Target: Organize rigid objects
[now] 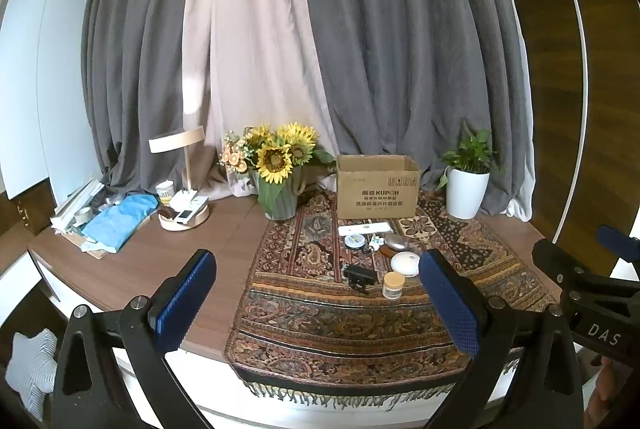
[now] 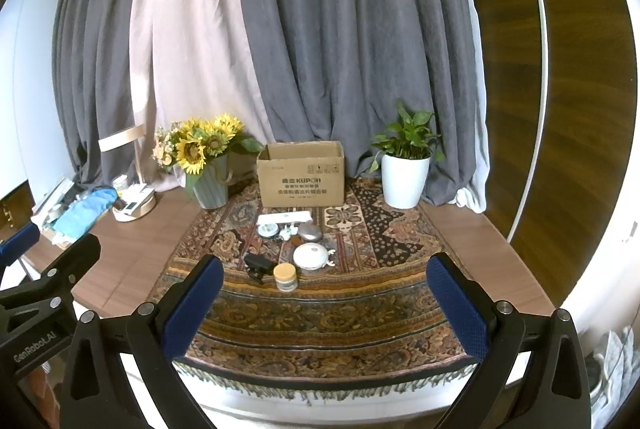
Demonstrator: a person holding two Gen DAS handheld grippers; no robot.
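Observation:
An open cardboard box [image 1: 378,187] [image 2: 301,174] stands at the back of a patterned rug [image 1: 320,309] [image 2: 360,309]. In front of it lie several small items: a white remote [image 1: 364,229] [image 2: 284,218], a silver oval case [image 1: 395,241] [image 2: 310,232], a round white disc [image 1: 405,263] [image 2: 311,255], a small jar with a tan lid [image 1: 393,285] [image 2: 285,277] and a black device [image 1: 360,275] [image 2: 255,263]. My left gripper [image 1: 320,301] and right gripper [image 2: 326,305] are both open and empty, held before the table's near edge.
A sunflower vase [image 1: 278,189] [image 2: 210,185] stands left of the box, a white potted plant [image 1: 467,191] [image 2: 404,181] to its right. A lamp with a tray base [image 1: 184,217] and blue cloth clutter [image 1: 116,219] sit at far left. Curtains hang behind.

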